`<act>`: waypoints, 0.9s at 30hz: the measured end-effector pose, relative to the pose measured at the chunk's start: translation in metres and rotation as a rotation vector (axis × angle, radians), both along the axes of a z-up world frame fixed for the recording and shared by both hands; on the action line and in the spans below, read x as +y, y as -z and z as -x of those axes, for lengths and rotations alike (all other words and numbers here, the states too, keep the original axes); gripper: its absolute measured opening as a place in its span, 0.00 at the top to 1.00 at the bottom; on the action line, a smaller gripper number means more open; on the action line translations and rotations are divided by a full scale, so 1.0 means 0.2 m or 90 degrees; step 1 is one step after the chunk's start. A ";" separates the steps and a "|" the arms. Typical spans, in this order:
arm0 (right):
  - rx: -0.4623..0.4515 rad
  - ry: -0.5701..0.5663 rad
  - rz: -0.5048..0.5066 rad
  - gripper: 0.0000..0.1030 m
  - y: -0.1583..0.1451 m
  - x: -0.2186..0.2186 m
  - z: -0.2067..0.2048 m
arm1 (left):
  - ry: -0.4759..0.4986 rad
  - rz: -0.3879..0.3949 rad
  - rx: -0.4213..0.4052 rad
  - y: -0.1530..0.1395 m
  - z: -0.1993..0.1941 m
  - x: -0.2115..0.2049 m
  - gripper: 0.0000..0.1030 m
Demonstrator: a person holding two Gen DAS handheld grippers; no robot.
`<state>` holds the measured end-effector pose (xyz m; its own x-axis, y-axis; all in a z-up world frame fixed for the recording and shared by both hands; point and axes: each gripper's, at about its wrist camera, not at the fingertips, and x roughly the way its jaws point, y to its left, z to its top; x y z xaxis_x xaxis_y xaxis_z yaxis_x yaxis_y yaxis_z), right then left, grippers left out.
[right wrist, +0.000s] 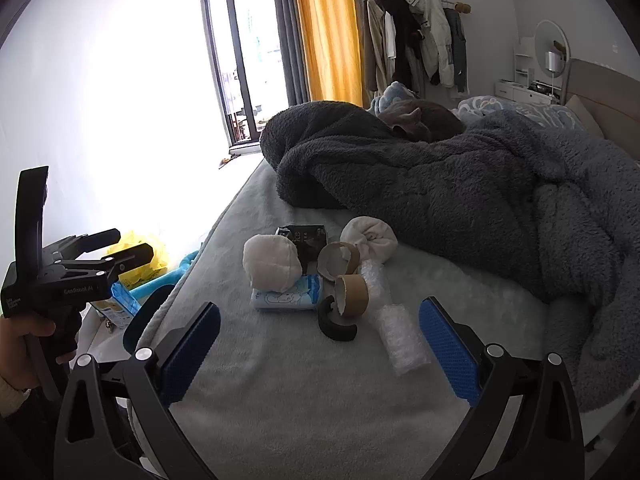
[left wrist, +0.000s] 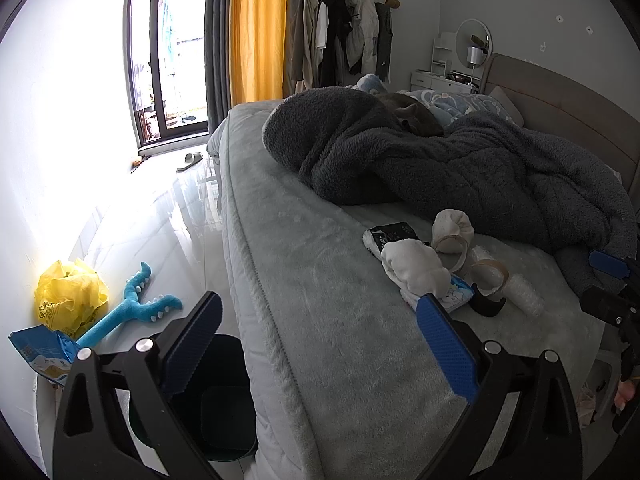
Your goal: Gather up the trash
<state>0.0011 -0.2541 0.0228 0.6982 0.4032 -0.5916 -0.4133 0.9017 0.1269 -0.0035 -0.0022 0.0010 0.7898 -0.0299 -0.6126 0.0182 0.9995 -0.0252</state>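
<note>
Grey plush bedding [right wrist: 288, 400] is being shown with bare room across its near part, and its left edge is dropping to a glossy tiled floor [left wrist: 152, 240] that is lying open toward the far window. The right gripper [right wrist: 320, 354] is being held with its blue pads spread wide and nothing between them, over the near bedding; the left gripper [left wrist: 320, 344] is likewise being held spread and empty, straddling the bed's left edge above a dark bin [left wrist: 216, 400] on the floor. The trash is being seen clustered mid-bed, just beyond the right gripper: two cardboard tape cores [right wrist: 354, 294], a bubble-wrap roll [right wrist: 402, 344], a black curved piece [right wrist: 336, 328], a tissue pack [right wrist: 286, 298], a black wrapper [right wrist: 308, 236] and two white wads [right wrist: 272, 262], all near or touching one another. A dark blanket [right wrist: 460, 192] is being heaped along the far and right side.
</note>
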 end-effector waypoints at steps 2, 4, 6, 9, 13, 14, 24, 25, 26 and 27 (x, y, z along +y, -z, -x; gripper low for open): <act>0.000 0.001 0.000 0.03 0.00 0.00 0.00 | 0.001 0.000 0.000 0.00 0.00 0.00 0.04; 0.000 0.001 0.001 0.03 0.00 0.00 0.00 | 0.000 0.000 0.000 0.00 0.00 0.00 0.04; 0.000 0.002 0.000 0.03 0.00 0.00 0.00 | 0.001 0.001 0.000 0.00 0.00 0.00 0.04; 0.001 0.001 -0.002 0.03 0.00 0.00 0.00 | 0.001 0.001 0.000 0.00 0.00 0.00 0.04; 0.002 -0.003 0.001 0.03 0.01 0.01 0.00 | 0.002 0.001 0.000 0.00 0.00 -0.01 0.04; 0.002 -0.004 0.002 0.03 0.01 0.01 0.00 | 0.002 0.002 0.000 0.00 0.00 -0.01 0.04; 0.018 0.000 0.003 0.03 0.04 -0.02 -0.02 | 0.021 0.001 0.004 0.00 -0.02 -0.01 0.04; 0.022 0.002 0.002 0.03 0.05 -0.02 -0.03 | 0.026 0.000 0.005 0.00 -0.02 -0.01 0.05; 0.026 0.002 0.001 0.03 0.06 -0.03 -0.03 | 0.031 -0.002 0.007 0.00 -0.03 -0.02 0.05; 0.029 0.002 0.003 0.03 0.07 -0.03 -0.04 | 0.035 -0.003 0.008 0.00 -0.04 -0.02 0.05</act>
